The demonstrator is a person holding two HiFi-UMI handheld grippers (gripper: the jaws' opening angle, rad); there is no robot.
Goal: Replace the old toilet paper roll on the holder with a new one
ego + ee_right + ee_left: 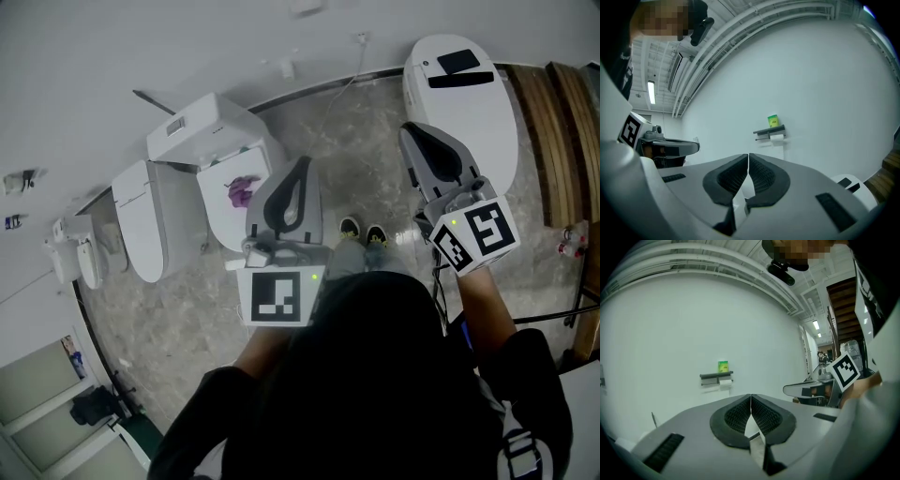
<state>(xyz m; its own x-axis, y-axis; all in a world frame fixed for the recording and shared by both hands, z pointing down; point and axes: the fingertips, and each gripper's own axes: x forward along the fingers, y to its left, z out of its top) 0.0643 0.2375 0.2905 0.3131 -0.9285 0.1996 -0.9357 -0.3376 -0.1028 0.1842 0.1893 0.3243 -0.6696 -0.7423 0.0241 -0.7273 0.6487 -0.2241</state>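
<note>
Head view: left gripper (302, 169) and right gripper (417, 136) point forward, likely to reach the wall holder. A toilet (214, 211) at ten o'clock holds a purple thing (242, 190). Left gripper view: jaws closed, empty. The holder (716, 376) is at eleven o'clock, with the roll (725, 381) beneath and a green box (723, 366) on top. Right gripper view: jaws closed, empty, holder at one o'clock.

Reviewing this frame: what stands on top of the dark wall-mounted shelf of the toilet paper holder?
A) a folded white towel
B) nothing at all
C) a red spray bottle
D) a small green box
D. In both gripper views a small green box stands on the dark wall shelf, with the white toilet paper roll hanging just under it.
</note>
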